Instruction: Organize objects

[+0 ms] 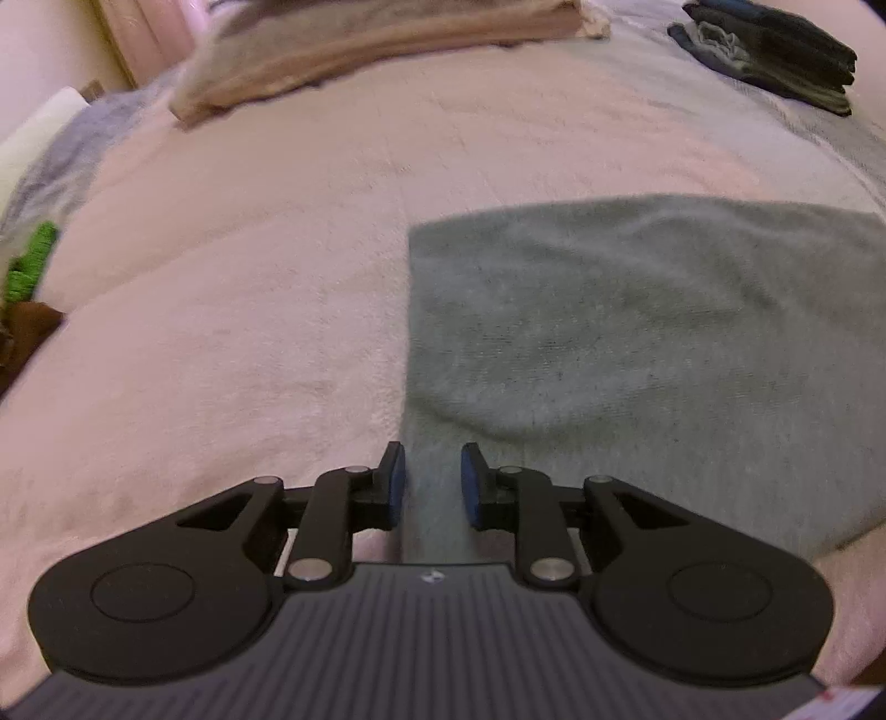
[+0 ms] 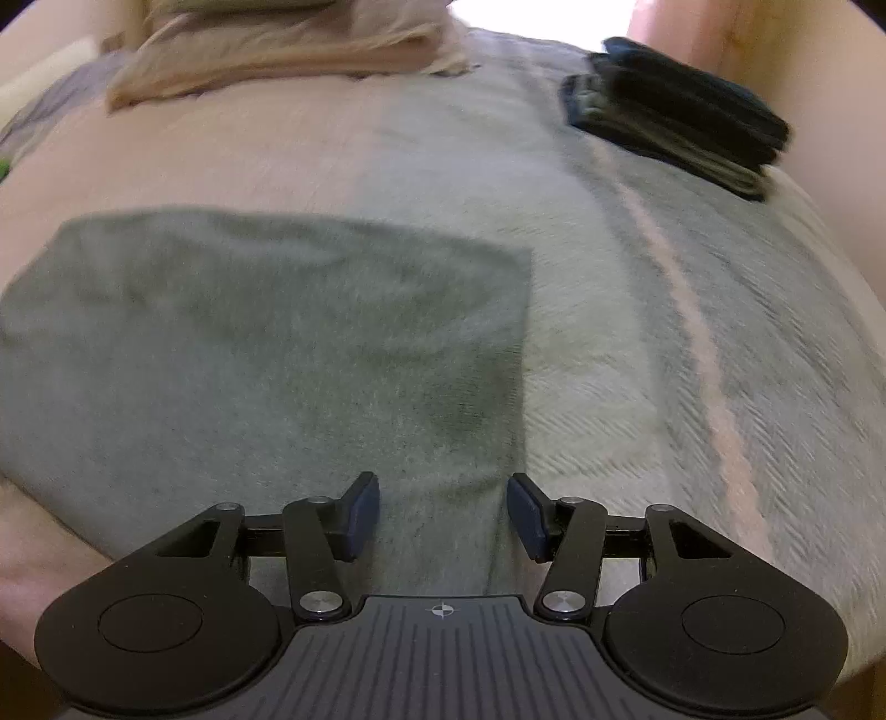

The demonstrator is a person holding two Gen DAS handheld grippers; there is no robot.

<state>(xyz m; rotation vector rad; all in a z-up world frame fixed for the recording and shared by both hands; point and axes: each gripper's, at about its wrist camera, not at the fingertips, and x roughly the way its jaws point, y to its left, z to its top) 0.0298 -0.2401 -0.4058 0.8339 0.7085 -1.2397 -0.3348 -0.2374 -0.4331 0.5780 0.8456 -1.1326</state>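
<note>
A grey-green towel (image 1: 637,332) lies folded flat on the pink blanket (image 1: 249,332). My left gripper (image 1: 432,482) is open over the towel's near left corner, with towel cloth between its blue pads. The same towel (image 2: 266,343) fills the left of the right wrist view. My right gripper (image 2: 443,515) is open over the towel's near right corner, its fingers astride the towel's right edge. Neither gripper holds anything.
A stack of dark folded clothes (image 1: 775,50) sits at the far right, also in the right wrist view (image 2: 681,116). A folded beige blanket (image 1: 360,50) lies at the back. Green and brown items (image 1: 27,277) are at the left edge. A grey striped blanket (image 2: 720,332) covers the right.
</note>
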